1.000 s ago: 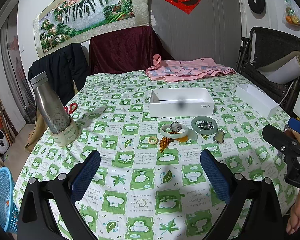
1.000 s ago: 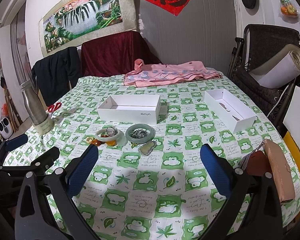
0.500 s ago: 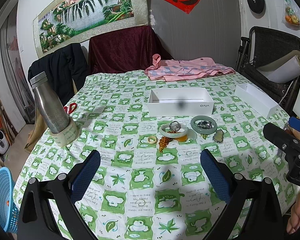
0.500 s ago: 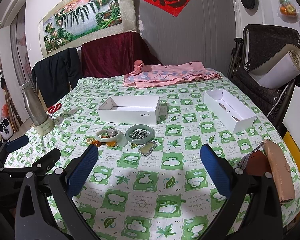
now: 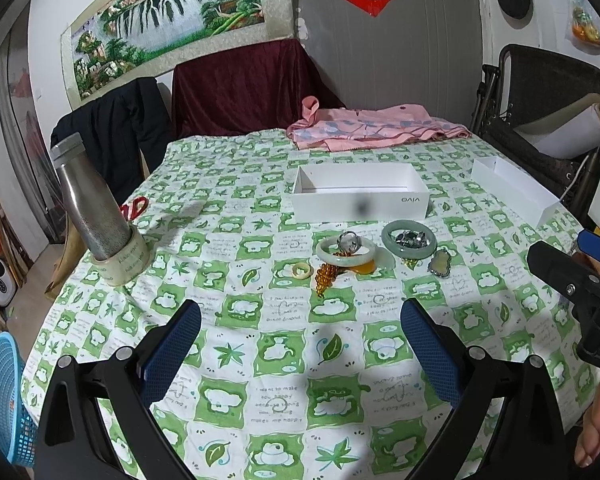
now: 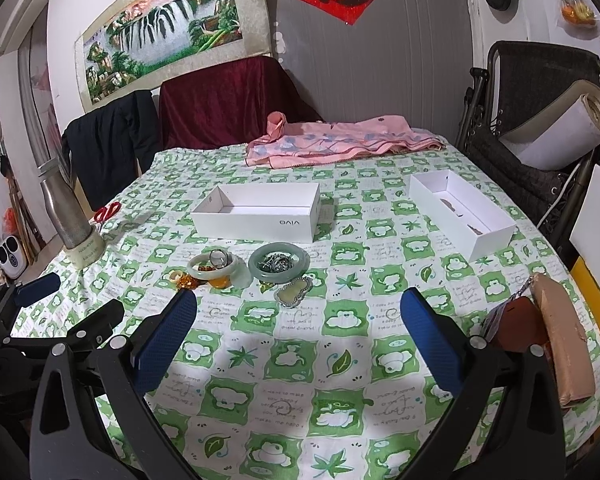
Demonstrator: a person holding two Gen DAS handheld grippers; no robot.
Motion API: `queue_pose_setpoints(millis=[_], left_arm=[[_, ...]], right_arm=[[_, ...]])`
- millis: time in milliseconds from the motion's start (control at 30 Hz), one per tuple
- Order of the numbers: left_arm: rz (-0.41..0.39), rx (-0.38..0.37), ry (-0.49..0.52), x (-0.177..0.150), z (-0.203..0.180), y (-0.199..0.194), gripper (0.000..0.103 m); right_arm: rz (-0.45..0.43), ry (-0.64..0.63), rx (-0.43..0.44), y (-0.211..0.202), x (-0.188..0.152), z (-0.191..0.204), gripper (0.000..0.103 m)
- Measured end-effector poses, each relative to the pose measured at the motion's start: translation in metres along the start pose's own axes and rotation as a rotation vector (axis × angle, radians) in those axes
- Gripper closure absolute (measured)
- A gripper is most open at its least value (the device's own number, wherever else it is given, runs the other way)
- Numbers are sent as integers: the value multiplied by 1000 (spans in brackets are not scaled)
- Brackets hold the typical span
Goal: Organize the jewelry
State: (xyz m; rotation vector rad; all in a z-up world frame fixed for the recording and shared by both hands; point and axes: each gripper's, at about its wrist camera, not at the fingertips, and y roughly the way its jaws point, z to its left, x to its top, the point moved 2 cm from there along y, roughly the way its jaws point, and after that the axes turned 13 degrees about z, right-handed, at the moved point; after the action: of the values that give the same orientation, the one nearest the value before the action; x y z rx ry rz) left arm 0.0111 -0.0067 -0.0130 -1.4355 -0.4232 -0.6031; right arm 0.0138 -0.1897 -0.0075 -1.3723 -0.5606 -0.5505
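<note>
Before the box, clustered jewelry

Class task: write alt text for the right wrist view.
Jewelry, including two jade bangles, sits clustered on a green-patterned tablecloth before an open white box. The open right gripper frames the foreground. A second white box lies right.

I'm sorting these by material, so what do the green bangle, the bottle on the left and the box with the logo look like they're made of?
Green bangle: probably jade or glass, a glossy, cloudy green ring. Bottle: brushed steel, a dull grey sheen. Box: matte white cardboard, thin folded walls.
</note>
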Motion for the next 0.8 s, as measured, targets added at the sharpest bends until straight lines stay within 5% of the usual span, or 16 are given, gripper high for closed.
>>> queue_pose_setpoints(millis=[533,800], left_arm=[[242,-105,-9,7,15,107,4],[303,-209,26,44,2,142,5]], right_arm=[[206,2,32,93,4,-13,6],[226,68,16,124,22,-39,6]])
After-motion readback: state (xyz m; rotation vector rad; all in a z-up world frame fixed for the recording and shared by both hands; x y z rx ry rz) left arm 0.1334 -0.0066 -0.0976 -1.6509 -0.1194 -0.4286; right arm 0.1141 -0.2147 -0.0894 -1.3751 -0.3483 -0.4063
